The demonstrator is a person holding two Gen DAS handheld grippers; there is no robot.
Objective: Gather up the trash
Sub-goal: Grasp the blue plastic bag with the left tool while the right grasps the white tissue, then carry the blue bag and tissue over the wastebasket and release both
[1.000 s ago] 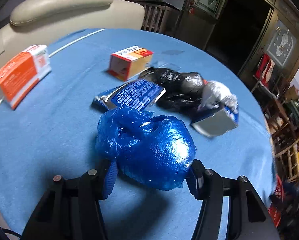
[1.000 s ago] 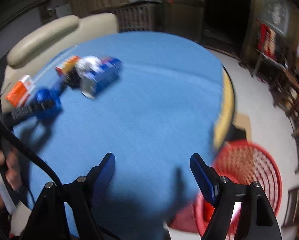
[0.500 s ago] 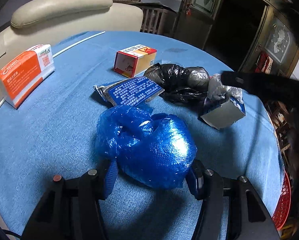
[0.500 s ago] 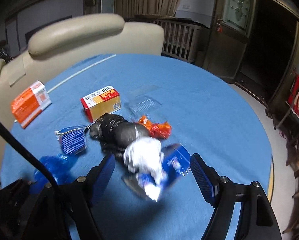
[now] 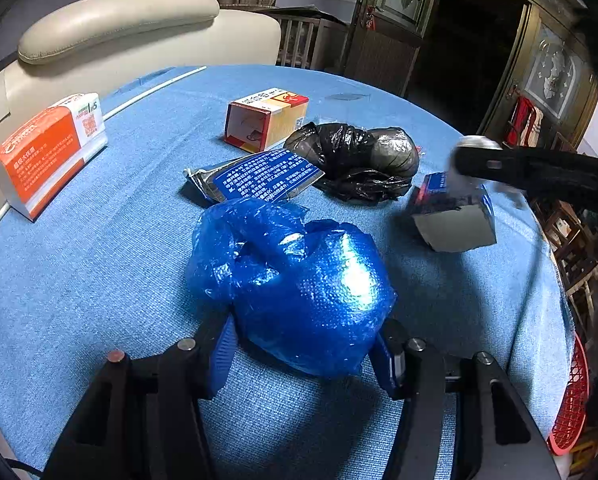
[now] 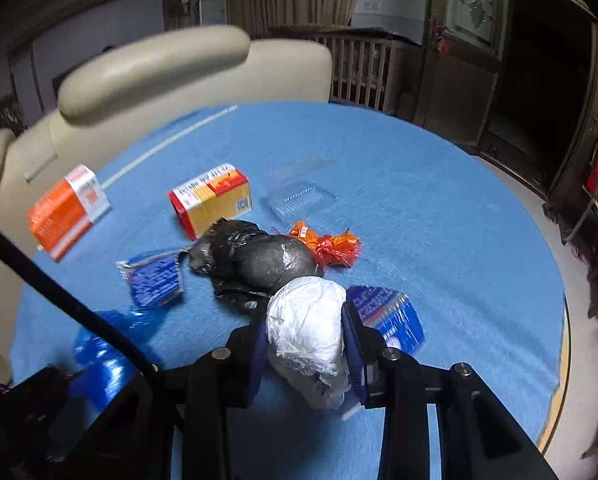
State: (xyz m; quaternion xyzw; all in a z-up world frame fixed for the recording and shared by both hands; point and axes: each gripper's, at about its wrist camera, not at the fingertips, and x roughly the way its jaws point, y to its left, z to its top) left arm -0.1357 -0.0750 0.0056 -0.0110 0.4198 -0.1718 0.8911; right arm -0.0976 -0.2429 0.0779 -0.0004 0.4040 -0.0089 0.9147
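My left gripper (image 5: pixel 303 352) is shut on a crumpled blue plastic bag (image 5: pixel 295 280) over the round blue table (image 5: pixel 79 280). My right gripper (image 6: pixel 307 340) is shut on a white crumpled plastic wad (image 6: pixel 311 332), next to a blue box (image 6: pixel 387 316). In the left wrist view the right gripper's arm (image 5: pixel 539 172) reaches in over that blue box (image 5: pixel 455 216). A black bag (image 6: pixel 255 260), a blue foil packet (image 6: pixel 153 280), an orange wrapper (image 6: pixel 327 244) and a clear plastic tray (image 6: pixel 299 196) lie on the table.
A red-and-yellow carton (image 5: pixel 265 118) and an orange-and-white carton (image 5: pixel 47 152) lie further back. A red mesh basket (image 5: pixel 571 408) stands on the floor off the table's right edge. A beige chair (image 6: pixel 159 76) stands behind the table.
My right gripper swung from the basket side back over the table and closed on the white wad beside the blue box. My left gripper stays put, holding the blue bag.
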